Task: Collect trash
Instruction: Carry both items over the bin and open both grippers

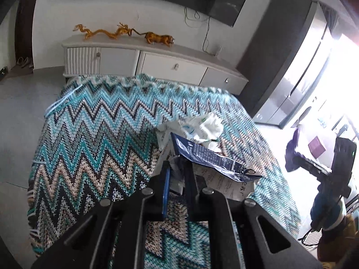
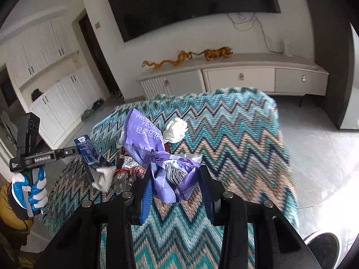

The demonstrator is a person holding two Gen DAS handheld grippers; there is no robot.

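My left gripper (image 1: 177, 168) is shut on a dark blue keyboard box (image 1: 208, 157) together with white crumpled paper (image 1: 176, 164), held above the zigzag-cloth table (image 1: 89, 134). A crumpled white wrapper (image 1: 202, 127) lies behind the box. In the right wrist view the left gripper (image 2: 76, 150) holds the blue box (image 2: 89, 154) at the left. My right gripper (image 2: 175, 174) has its jaws fairly wide, with a purple tissue wrapper (image 2: 145, 139) between the fingers; contact is unclear. A white paper ball (image 2: 176, 130) and red-and-clear wrappers (image 2: 128, 174) lie on the cloth.
A white TV cabinet (image 2: 242, 80) with gold dragon and tiger figures (image 2: 217, 53) stands beyond the table under a wall TV (image 2: 190, 6). Grey floor surrounds the table. A shoe (image 2: 323, 246) shows at the lower right. A dark cabinet (image 1: 280, 51) stands right.
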